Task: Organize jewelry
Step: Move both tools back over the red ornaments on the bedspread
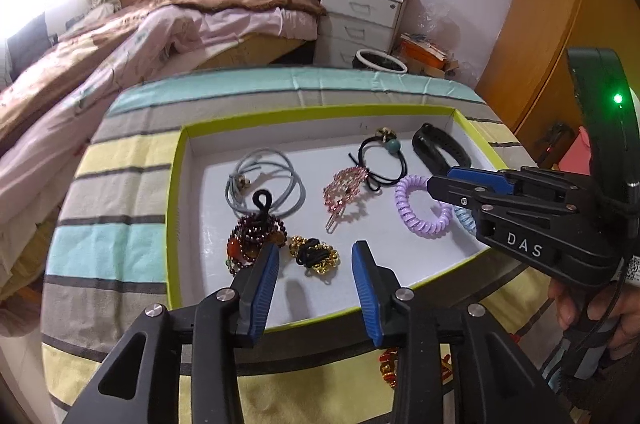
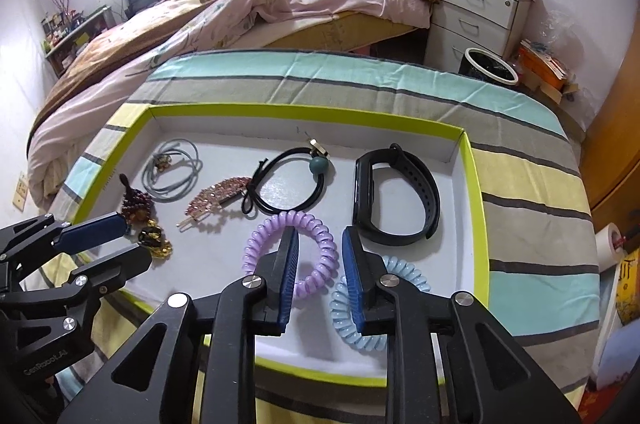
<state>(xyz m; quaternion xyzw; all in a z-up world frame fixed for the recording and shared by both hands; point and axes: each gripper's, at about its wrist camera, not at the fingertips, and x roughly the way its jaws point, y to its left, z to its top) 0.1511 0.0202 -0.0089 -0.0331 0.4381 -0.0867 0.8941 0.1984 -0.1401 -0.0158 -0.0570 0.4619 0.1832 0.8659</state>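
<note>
A white tray with a lime rim (image 1: 174,216) (image 2: 476,204) holds the jewelry. My left gripper (image 1: 316,252) (image 2: 136,240) is open over a gold-and-black bead tie (image 1: 316,258), its pads clear of it, beside a dark red bead bracelet (image 1: 256,232) (image 2: 136,202). My right gripper (image 2: 319,236) (image 1: 440,184) is open, straddling the edge of a purple coil tie (image 2: 264,244) (image 1: 416,208); a blue coil tie (image 2: 348,324) lies under its right finger. Grey hair ties (image 1: 266,180), a pink clip (image 1: 344,192), a black tie with a teal bead (image 2: 288,184) and a black wristband (image 2: 400,200) lie further back.
The tray rests on a striped cloth (image 1: 120,264). A red-and-gold piece (image 1: 388,368) lies on the cloth in front of the tray. A person's hand (image 1: 568,304) grips the right tool. A bed (image 2: 240,8), white drawers (image 2: 472,20) and a bin (image 2: 488,64) stand behind.
</note>
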